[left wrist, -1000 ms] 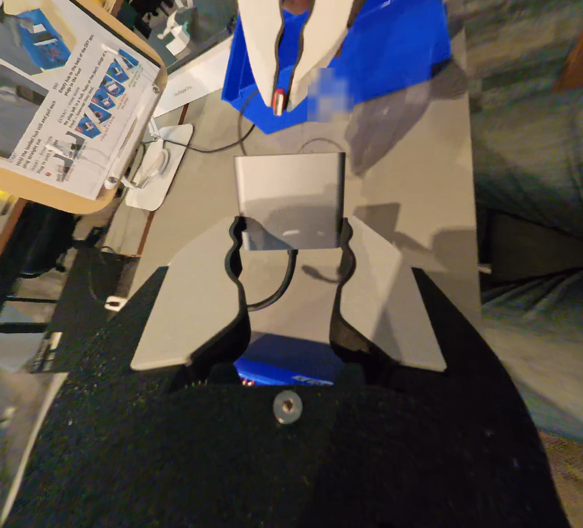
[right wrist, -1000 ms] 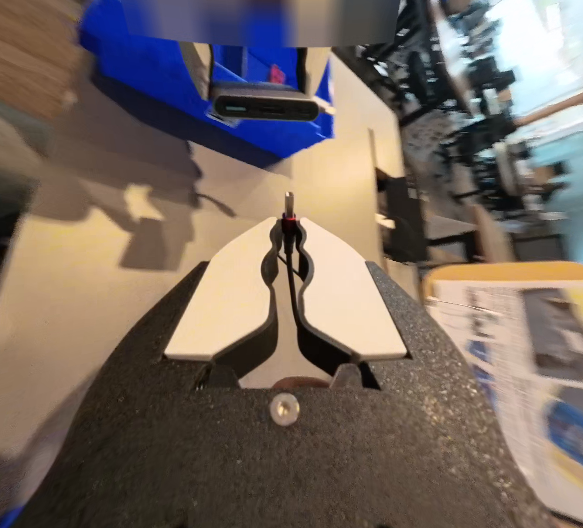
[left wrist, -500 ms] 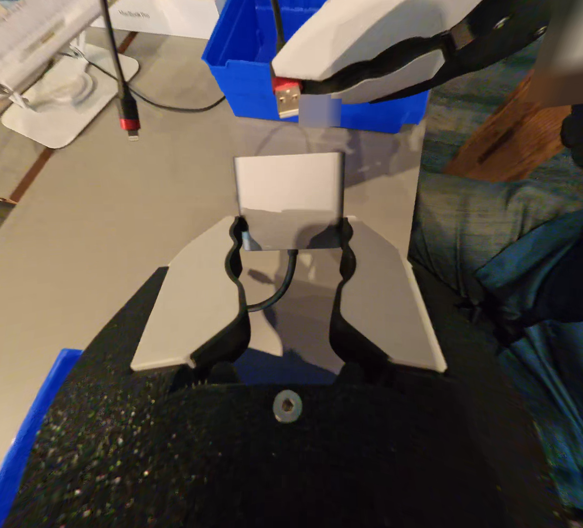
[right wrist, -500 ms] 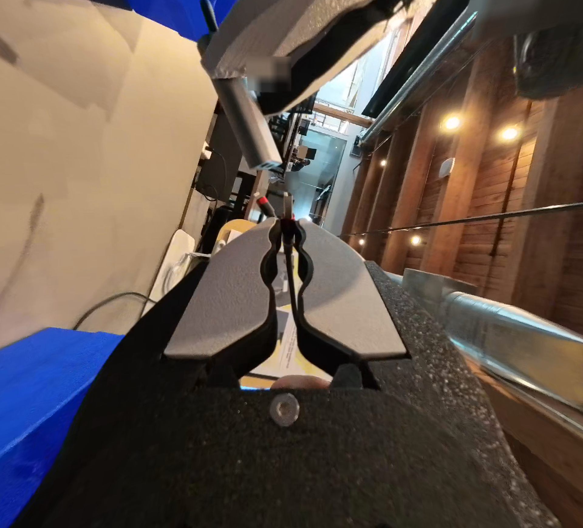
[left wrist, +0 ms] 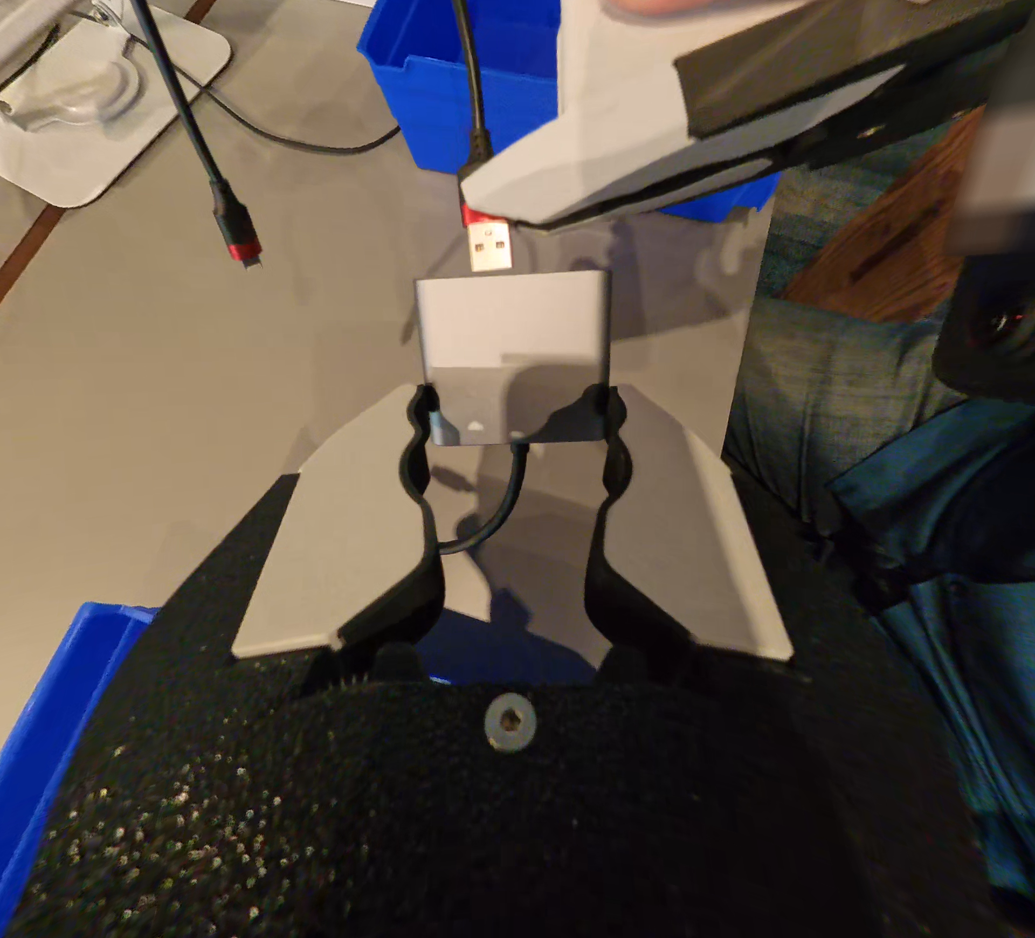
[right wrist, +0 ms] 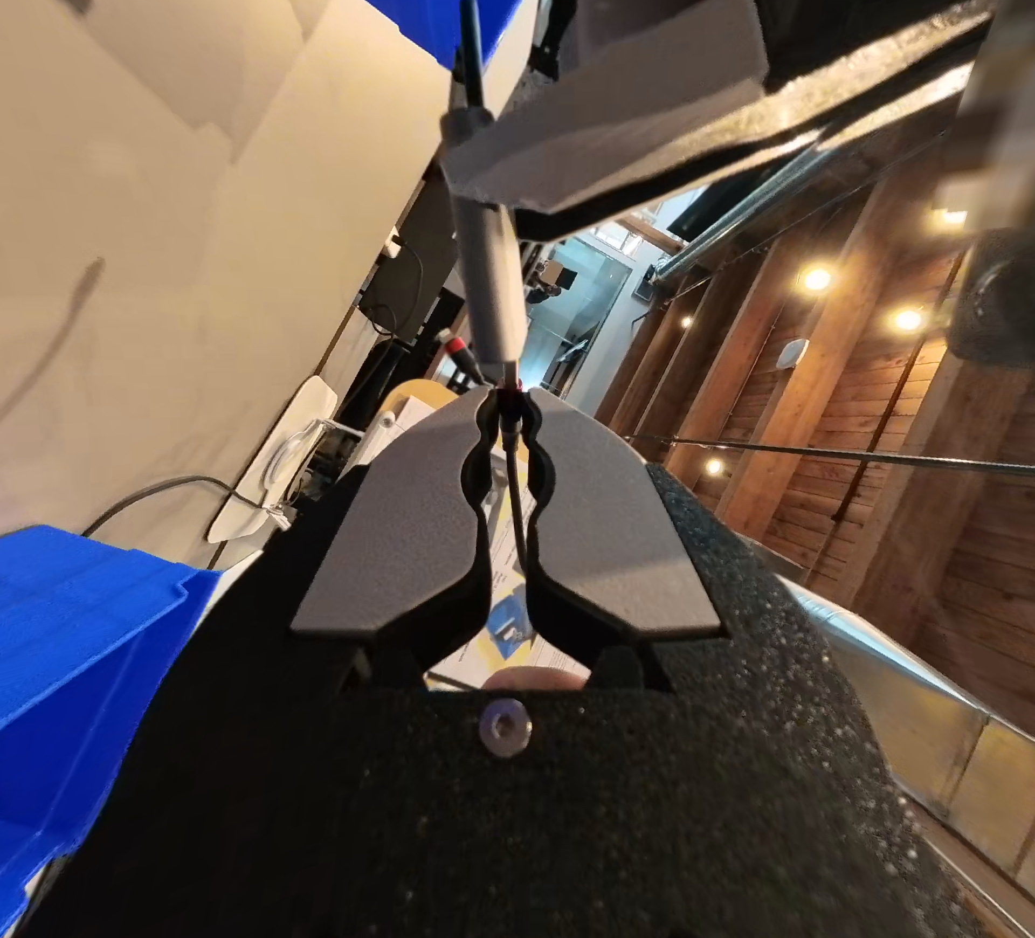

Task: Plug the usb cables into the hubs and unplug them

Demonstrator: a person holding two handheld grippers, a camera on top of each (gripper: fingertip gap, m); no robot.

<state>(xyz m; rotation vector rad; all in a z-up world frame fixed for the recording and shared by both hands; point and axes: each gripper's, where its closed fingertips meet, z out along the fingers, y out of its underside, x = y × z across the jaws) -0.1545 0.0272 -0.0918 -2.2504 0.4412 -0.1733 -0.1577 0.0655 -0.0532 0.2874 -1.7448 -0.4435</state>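
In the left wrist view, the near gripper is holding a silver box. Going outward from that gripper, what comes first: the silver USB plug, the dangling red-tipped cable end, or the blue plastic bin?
From the left gripper, which clamps the flat silver hub:
1. Silver USB plug with red collar, straight ahead at the hub's far edge, pinched by the right gripper.
2. Dangling black cable's red-tipped end, off to the left.
3. Blue plastic bin, farthest back on the table.

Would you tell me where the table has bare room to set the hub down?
Bare table lies left of the hub, below the dangling red-tipped plug. Crowded: far edge, with the blue bin, white stand base and cable.
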